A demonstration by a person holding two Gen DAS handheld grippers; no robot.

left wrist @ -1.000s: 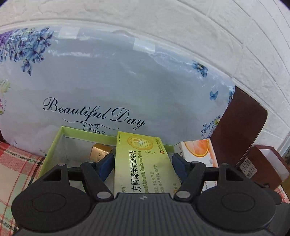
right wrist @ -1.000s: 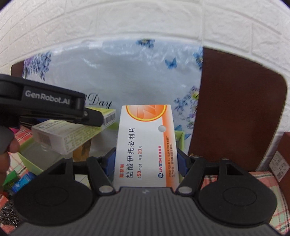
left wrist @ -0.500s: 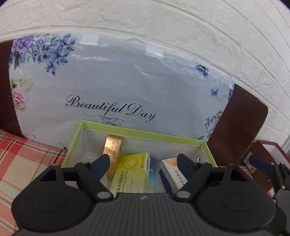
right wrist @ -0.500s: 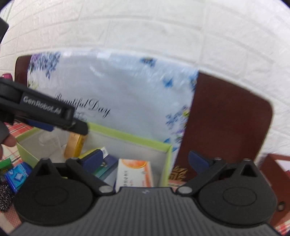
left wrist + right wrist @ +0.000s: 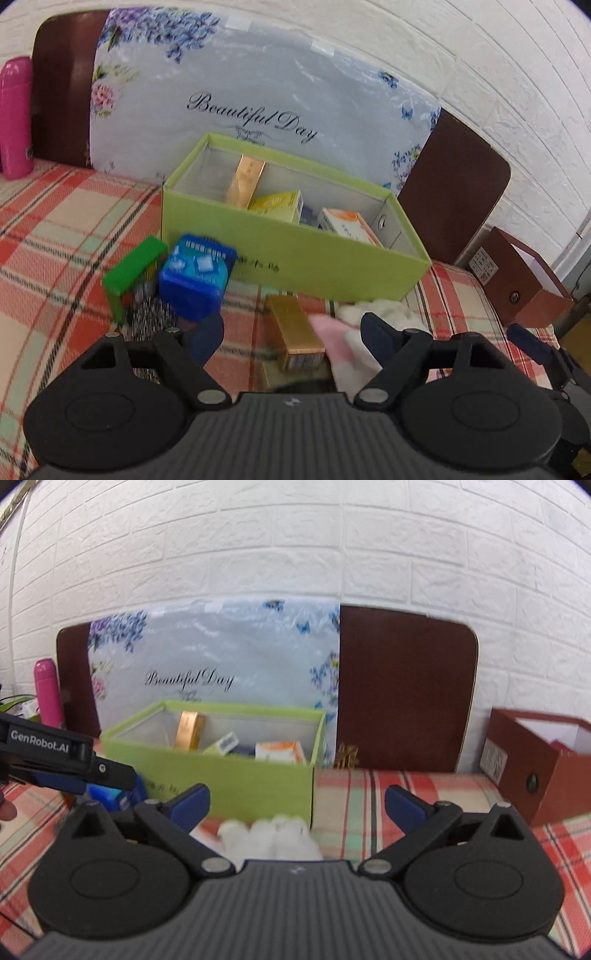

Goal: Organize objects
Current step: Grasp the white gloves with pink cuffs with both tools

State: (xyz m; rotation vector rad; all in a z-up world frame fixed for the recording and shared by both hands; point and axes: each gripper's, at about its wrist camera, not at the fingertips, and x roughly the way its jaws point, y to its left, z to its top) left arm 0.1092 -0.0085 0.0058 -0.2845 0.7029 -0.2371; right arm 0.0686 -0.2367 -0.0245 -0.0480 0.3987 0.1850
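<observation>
A lime green box (image 5: 332,258) (image 5: 240,775) stands on the plaid cloth and holds a gold box (image 5: 245,181), a yellow medicine box (image 5: 277,206) and an orange-and-white medicine box (image 5: 349,227) (image 5: 280,751). My left gripper (image 5: 291,332) is open and empty, above a gold box (image 5: 295,332) that lies in front of the green box. My right gripper (image 5: 295,801) is open and empty, above white cotton balls (image 5: 269,834). A blue pack (image 5: 195,277), a green box (image 5: 133,269) and a pink-and-white cloth (image 5: 343,347) lie nearby.
A floral "Beautiful Day" board (image 5: 258,92) and a brown board (image 5: 458,184) lean on the white brick wall. A pink bottle (image 5: 14,114) stands at far left. A brown box (image 5: 543,760) sits at right. The left gripper body (image 5: 55,753) shows in the right wrist view.
Both grippers opened and let their medicine boxes go into the green box, then drew back and up. Both now hang open over the cloth in front of the box.
</observation>
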